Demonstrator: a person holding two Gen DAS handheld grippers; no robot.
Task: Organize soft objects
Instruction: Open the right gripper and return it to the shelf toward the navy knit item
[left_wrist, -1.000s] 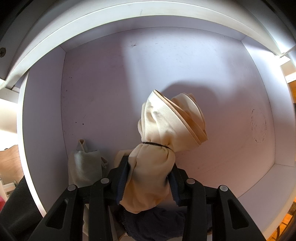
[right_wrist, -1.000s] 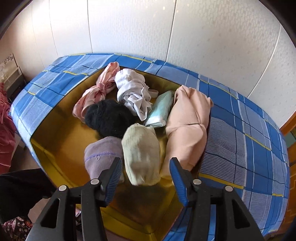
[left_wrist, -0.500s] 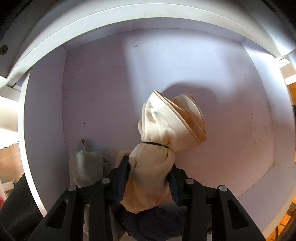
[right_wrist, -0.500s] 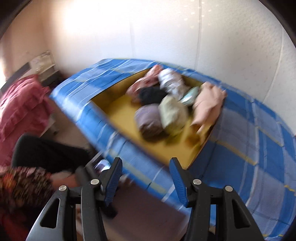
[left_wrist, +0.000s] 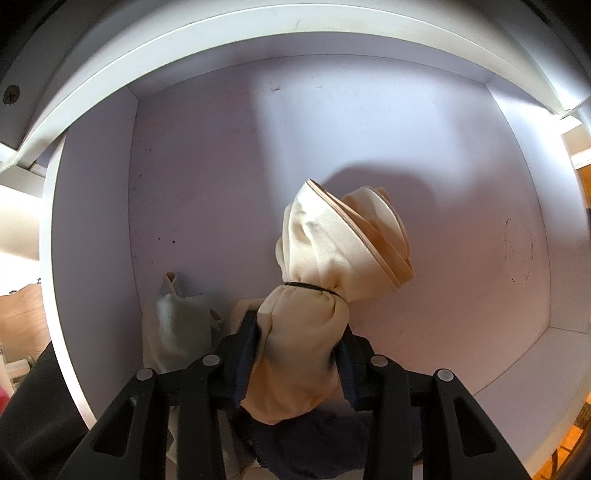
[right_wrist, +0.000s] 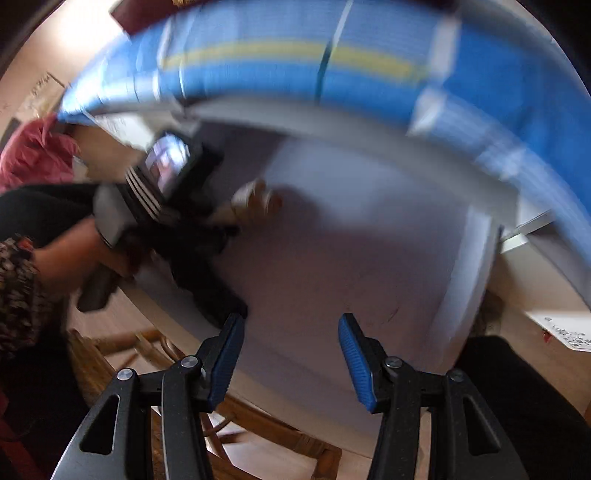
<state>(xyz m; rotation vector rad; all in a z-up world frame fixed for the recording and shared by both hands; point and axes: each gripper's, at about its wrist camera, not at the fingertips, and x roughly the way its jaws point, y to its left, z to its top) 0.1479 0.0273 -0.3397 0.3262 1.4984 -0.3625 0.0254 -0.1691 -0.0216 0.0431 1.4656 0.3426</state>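
Observation:
Down inside a white drawer, my left gripper is shut on a cream cloth bundle tied round its middle with a thin black band. The bundle's upper end fans out against the drawer floor. A pale grey-green cloth roll lies just left of it and a dark navy cloth lies under the gripper. In the blurred right wrist view, my right gripper stands open and empty above the same drawer, where the left gripper with the cream bundle shows at the left.
The blue checked fabric box sits above the drawer's far edge. A person's hand and patterned sleeve hold the left tool. Wooden chair legs show below the drawer, and pink bedding lies far left.
The left gripper and its bundle have stayed put. The right gripper has swung away from the blue box of rolled clothes and down towards the white drawer, still open and empty.

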